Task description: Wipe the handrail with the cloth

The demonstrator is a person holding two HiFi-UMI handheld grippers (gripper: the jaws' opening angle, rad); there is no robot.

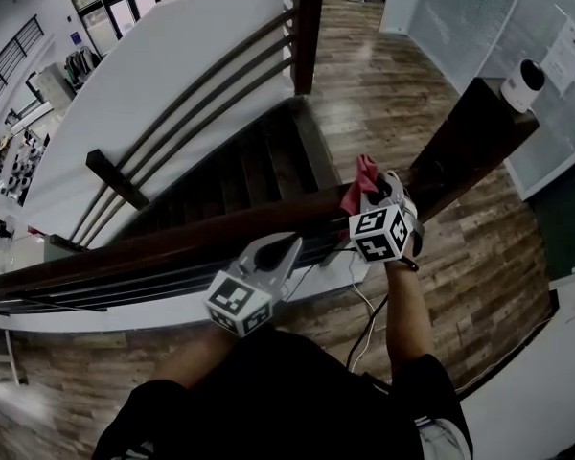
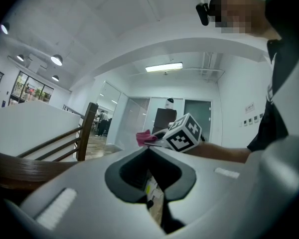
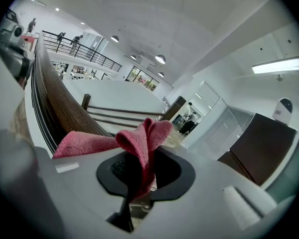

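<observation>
Head view: the person's right arm reaches forward, and the right tool (image 1: 372, 197) holds a red-pink microfibre cloth (image 1: 361, 175) at the top of the dark brown wooden handrail (image 1: 172, 245), near its right end; the left tool (image 1: 283, 249), on a bent arm, points at the rail's near side

Left gripper view: its jaws are pressed together, with nothing between them

Right gripper view: its jaws pinch the folded cloth, one end spread towards the handrail

Bright ceiling light; fisheye vignetting
</observation>
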